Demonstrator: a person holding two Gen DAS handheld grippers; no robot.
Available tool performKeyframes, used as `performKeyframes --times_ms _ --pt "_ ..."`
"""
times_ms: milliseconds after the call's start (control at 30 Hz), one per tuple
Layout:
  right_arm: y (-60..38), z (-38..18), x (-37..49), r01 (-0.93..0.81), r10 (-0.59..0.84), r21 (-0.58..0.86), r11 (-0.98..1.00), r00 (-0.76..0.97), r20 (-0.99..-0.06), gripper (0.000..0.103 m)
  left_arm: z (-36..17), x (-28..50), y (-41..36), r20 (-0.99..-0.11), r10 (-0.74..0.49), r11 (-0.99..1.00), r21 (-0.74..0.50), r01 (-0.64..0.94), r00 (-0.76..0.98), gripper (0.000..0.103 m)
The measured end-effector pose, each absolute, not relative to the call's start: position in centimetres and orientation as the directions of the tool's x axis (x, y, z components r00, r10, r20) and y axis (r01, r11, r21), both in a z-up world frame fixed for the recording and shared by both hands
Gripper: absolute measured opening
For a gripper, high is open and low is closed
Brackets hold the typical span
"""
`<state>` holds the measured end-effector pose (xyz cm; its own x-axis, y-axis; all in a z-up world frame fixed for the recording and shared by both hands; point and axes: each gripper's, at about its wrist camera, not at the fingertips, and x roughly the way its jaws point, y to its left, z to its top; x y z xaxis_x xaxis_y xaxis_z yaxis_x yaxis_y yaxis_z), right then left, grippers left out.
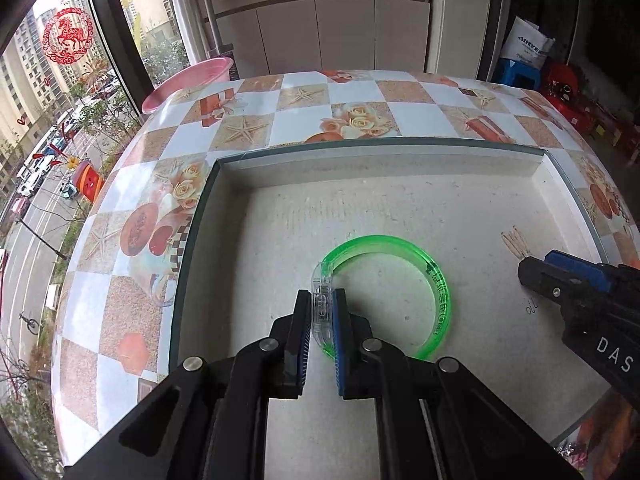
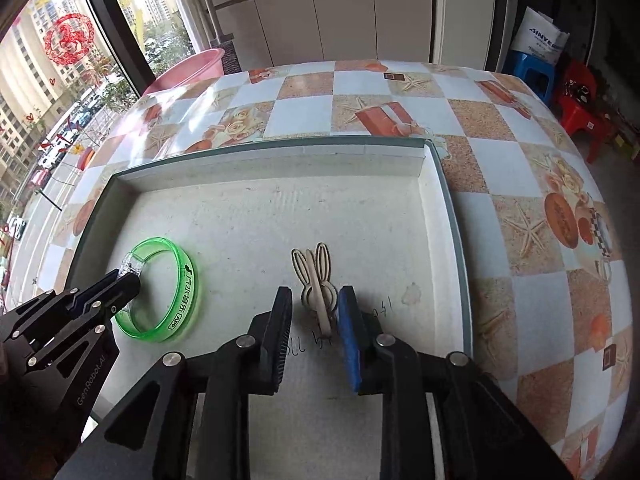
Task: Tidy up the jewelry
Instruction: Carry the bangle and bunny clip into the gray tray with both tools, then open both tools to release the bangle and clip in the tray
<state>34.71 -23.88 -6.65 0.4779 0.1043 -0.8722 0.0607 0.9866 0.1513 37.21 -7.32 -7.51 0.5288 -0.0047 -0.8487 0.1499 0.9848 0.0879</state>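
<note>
— Why is the left gripper clenched like that?

— It's grasping the green bangle by its clear clasp, the one flat piece the pads can pinch. The rest of the hoop curves away to the right of the jaws and looks to be lying on the floor of the white tray, so I'd say it's being set down there.

— And the right gripper?

— Its jaws stand parted. The wooden rabbit-ear piece lies between them on the tray floor, ears pointing away beyond the fingertips. No left-pad contact; whether the blue pad brushes it, I can't tell. Released, I'd judge.

— So both go in one tray?

— Seems so: bangle off to the left of the right jaws, rabbit well apart from it, neither overlapping.
</note>
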Motion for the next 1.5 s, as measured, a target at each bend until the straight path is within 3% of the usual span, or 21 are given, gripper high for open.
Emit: performKeyframes --times_ms 67,333,533,600,633,667,867,967,1267,1500 --pt "-24.5 -6.3 34.6 0.082 0.143 0.207 0.975 0.482 -0.864 0.053 -6.9 36.9 -7.2 -0.837 -0.015 0.986 0.079 0.149 0.547 0.022" --pt "-26.4 -3.3 32.8 0.108 0.231 0.342 0.934 0.548 -0.804 0.054 -4.1 35.6 -6.8 -0.802 -0.049 0.988 0.049 0.148 0.595 0.022" --pt "-27.3 -1.1 30.1 0.107 0.231 0.353 0.929 0.577 -0.783 0.067 -1.4 33.3 -6.3 -0.761 -0.092 0.986 0.021 0.165 0.643 0.023" --pt "-27.7 -0.5 29.3 0.112 0.232 0.36 0.926 0.585 -0.777 0.072 -0.6 32.3 -6.1 -0.748 -0.087 0.987 0.022 0.157 0.658 0.083" --pt "-27.9 -0.3 28.9 0.117 0.233 0.368 0.923 0.59 -0.773 0.076 -0.1 31.6 -5.7 -0.729 -0.074 0.991 0.023 0.132 0.68 0.103" --pt "-28.0 -0.2 28.6 0.121 0.236 0.376 0.919 0.593 -0.77 0.083 0.5 31.0 -5.6 -0.717 -0.071 0.992 0.025 0.127 0.693 0.103" --pt "-27.9 0.4 26.2 0.126 0.241 0.383 0.915 0.59 -0.771 0.083 3.3 28.0 -5.1 -0.713 -0.109 0.986 0.011 0.166 0.693 0.103" --pt "-27.7 1.0 24.8 0.112 0.268 0.411 0.905 0.601 -0.753 0.102 4.3 25.7 -4.7 -0.7 -0.137 0.977 0.021 0.212 0.701 0.103" --pt "-26.8 4.1 19.5 0.056 0.282 0.427 0.903 0.673 -0.684 0.103 4.8 19.9 -1.7 -0.739 -0.207 0.968 -0.058 0.245 0.641 0.103" --pt "-26.2 5.4 14.4 0.056 0.246 0.369 0.928 0.651 -0.718 0.103 2.9 13.6 0.8 -0.736 -0.104 0.981 0.034 0.19 0.669 0.103"
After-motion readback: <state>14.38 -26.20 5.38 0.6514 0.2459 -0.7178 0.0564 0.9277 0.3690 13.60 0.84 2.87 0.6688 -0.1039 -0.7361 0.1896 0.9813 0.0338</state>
